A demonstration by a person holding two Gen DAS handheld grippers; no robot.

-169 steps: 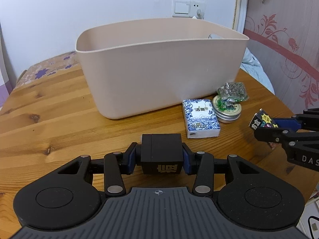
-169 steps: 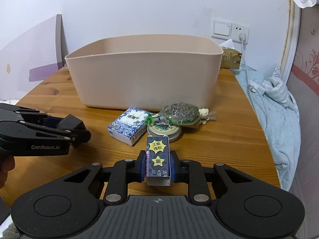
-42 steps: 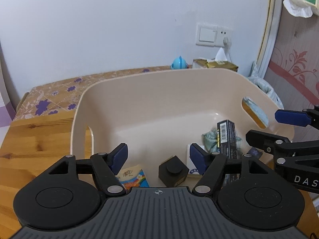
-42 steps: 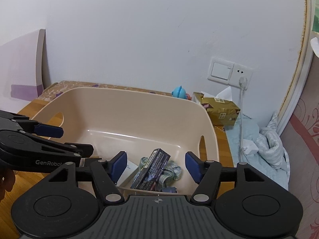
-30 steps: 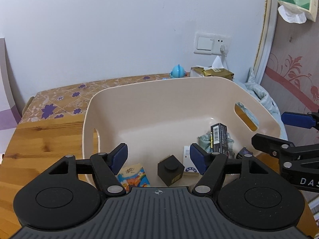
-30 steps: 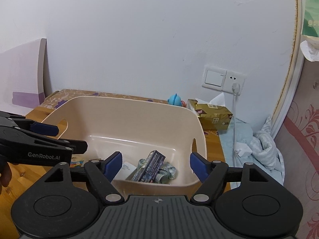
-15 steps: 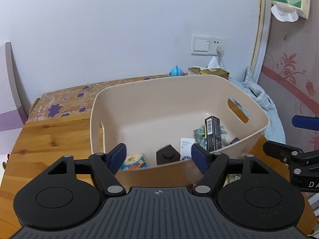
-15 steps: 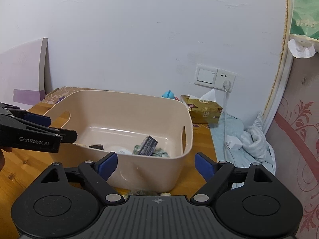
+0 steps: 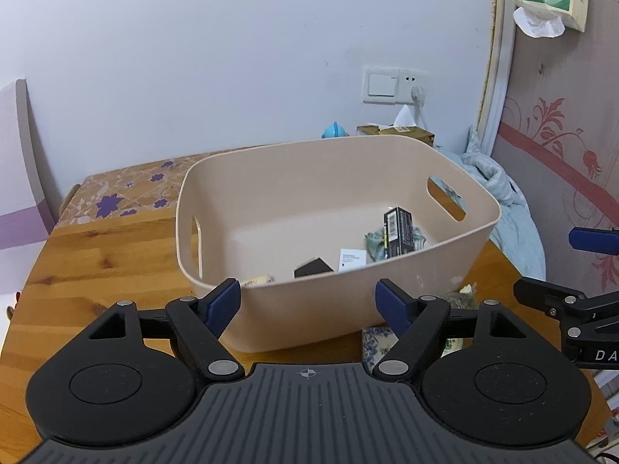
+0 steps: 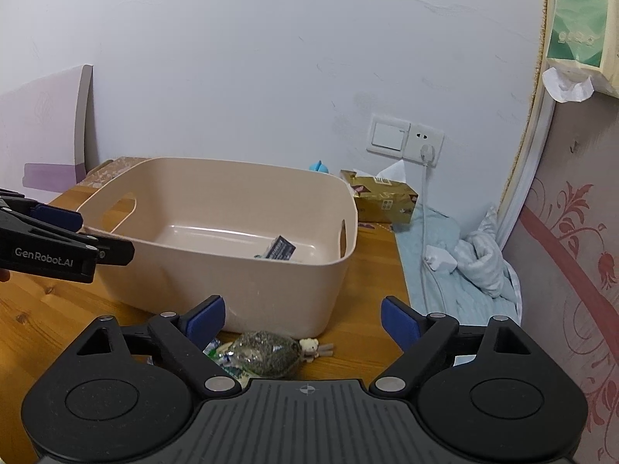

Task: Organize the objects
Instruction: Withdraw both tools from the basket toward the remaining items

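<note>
Now, as I see it:
Left gripper (image 9: 308, 301): jaws opening, nothing between them, near the bin (image 9: 309, 309).
Right gripper (image 10: 303, 319): jaws opening, empty.
Black box (image 9: 400, 232): inside bin.
Green pouch (image 10: 265, 357): on the table, just before bin.

We see the beige bin (image 9: 336, 309) upright on wood; a dark barcode box (image 9: 398, 232) leans at its three o'clock.
</note>
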